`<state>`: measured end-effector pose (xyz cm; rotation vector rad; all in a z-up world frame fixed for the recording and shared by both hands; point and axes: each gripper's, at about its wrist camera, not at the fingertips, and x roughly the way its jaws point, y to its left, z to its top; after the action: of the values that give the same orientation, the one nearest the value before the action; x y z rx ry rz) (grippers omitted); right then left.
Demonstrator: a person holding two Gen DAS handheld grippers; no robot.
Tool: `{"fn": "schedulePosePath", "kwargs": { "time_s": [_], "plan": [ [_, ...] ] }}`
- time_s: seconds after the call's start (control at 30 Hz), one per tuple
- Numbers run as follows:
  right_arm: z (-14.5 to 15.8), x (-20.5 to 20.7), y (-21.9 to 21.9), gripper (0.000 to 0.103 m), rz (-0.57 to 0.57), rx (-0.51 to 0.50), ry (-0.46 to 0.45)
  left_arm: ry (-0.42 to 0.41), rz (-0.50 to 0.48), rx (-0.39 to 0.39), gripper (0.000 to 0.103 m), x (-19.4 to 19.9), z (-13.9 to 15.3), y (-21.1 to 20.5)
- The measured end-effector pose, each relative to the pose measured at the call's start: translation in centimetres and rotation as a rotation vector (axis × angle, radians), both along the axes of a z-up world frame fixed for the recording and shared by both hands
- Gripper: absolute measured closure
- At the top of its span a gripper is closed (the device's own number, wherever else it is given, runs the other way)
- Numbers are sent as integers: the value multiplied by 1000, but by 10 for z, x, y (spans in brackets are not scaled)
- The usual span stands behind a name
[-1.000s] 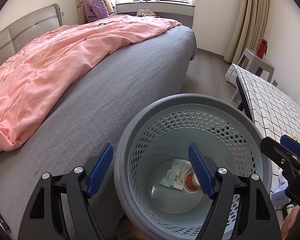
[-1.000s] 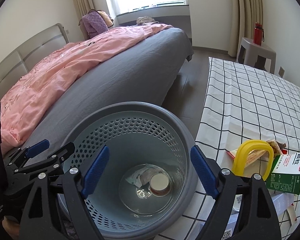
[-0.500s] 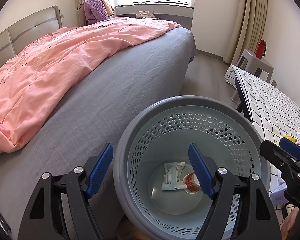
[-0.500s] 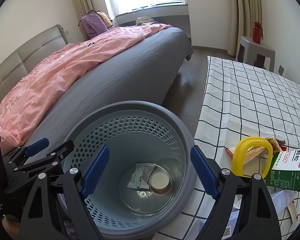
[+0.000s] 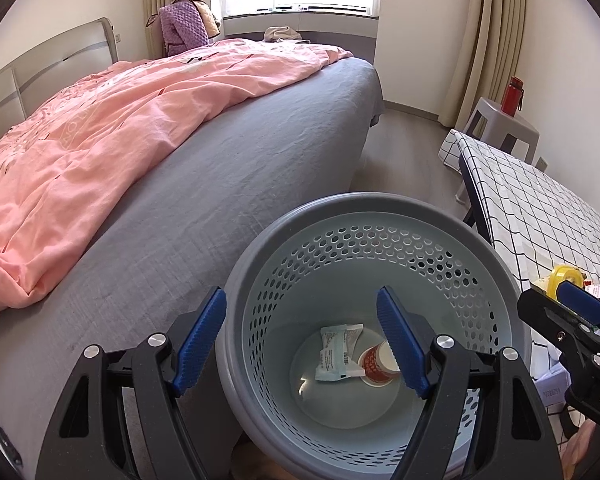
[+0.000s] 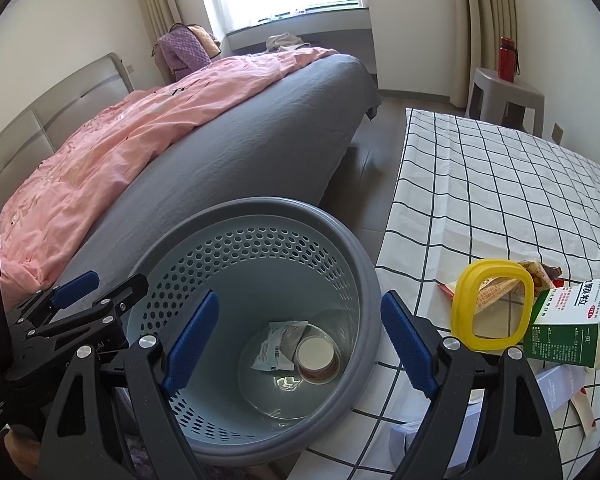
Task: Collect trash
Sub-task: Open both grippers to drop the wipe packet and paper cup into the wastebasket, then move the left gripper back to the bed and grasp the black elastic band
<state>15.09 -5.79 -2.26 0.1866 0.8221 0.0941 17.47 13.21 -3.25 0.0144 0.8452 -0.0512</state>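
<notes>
Left wrist view: the left gripper is spread wide and empty, straddling the near rim of the grey basket. A white packet and a paper cup lie touching on its floor. The bed presses against the basket's left side.

Right wrist view: the right gripper gapes wide, holding nothing, above the basket. Only here the bench edge shows a yellow lid, green carton and wrapper, beside the basket's right rim.

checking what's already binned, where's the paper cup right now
The paper cup lies at the bottom of the grey bin, touching a white wrapper on its left in the right wrist view.
</notes>
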Motion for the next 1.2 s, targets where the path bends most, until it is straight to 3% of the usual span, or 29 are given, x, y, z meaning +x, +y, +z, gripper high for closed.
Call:
{"fn": "schedulePosePath", "kwargs": {
  "time_s": [0.6, 0.87, 1.2],
  "plan": [
    [9, -43, -17, 21, -39, 0, -5, -16, -71, 7, 29, -31, 0, -21],
    [15, -62, -24, 21, -42, 2, -13, -57, -107, 46, 29, -60, 16, -35],
    [19, -109, -46, 21, -71, -1, -14, -46, -139, 24, 29, -102, 25, -52]
  ]
}}
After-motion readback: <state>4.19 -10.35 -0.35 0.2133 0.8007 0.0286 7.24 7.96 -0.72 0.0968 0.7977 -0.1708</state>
